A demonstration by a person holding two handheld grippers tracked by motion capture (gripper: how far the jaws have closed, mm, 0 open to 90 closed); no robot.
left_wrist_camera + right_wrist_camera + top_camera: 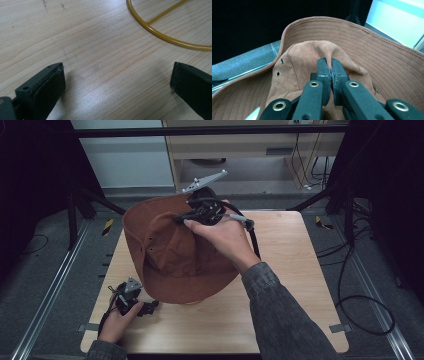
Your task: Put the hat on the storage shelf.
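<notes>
Right claw [331, 65] clenched on a pinch of the crown of the rust-brown suede brimmed hat [170, 255], held tilted above the pale wooden counter [290, 270]. Left claw [117, 85] released, jaws wide apart over bare wood, just beside the hat's near brim and a yellow wire ring [160, 35].

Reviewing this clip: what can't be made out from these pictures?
- Yellow wire ring: left gripper view, cut off by the top and right edges; what it belongs to is unclear.
- Right gripper: pad tips buried in a fold of the hat.
- Table: high view, the middle is covered by the hat.
</notes>
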